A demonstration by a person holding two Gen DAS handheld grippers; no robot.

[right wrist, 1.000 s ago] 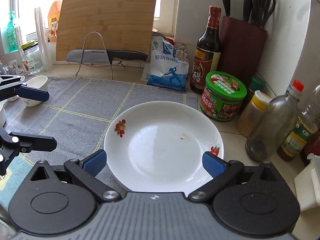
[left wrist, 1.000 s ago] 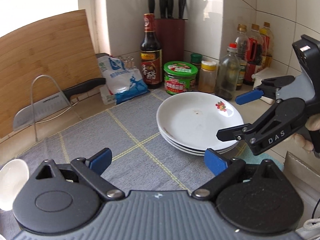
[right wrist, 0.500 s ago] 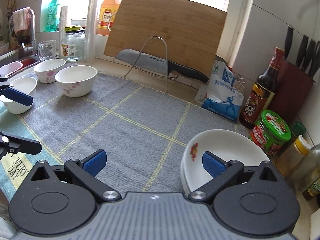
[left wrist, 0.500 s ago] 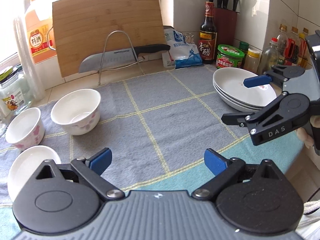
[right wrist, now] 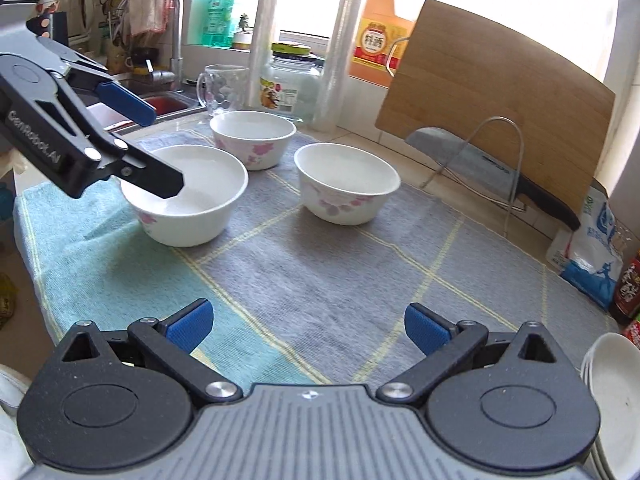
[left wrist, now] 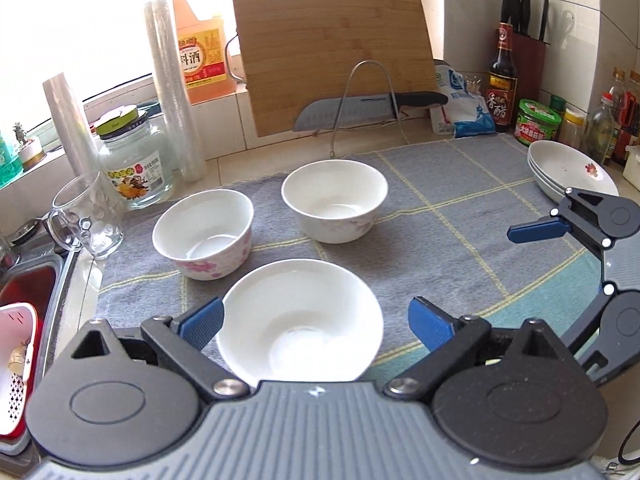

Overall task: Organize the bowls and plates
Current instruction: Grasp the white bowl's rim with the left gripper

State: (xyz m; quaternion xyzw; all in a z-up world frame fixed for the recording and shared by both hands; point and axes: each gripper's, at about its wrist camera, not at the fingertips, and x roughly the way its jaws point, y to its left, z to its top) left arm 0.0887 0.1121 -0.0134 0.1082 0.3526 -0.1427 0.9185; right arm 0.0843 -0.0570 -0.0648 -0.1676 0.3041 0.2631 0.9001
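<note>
Three white bowls with pink flowers stand on the grey checked mat (left wrist: 440, 264). The nearest bowl (left wrist: 298, 320) lies right under my left gripper (left wrist: 316, 324), whose blue-padded jaws stand open on either side of its rim. The two other bowls (left wrist: 204, 236) (left wrist: 334, 200) sit behind it. A stack of white plates (left wrist: 568, 172) rests at the mat's far right. My right gripper (right wrist: 308, 328) hangs open over bare mat with nothing in it. Its view shows the left gripper (right wrist: 156, 148) above the near-left bowl (right wrist: 186, 192) and the plates (right wrist: 612, 392) at the bottom right.
A bamboo cutting board (left wrist: 336, 56) and a knife on a wire rack (left wrist: 368, 110) stand behind the mat. A glass mug (left wrist: 86, 216), a jar (left wrist: 134, 160) and film rolls sit at the left by the sink (left wrist: 24, 292). Sauce bottles and a knife block (left wrist: 528, 56) fill the right corner.
Both grippers have swung left, away from the plate stack toward the bowls. The left gripper now sits over the nearest bowl. Both stay open.
</note>
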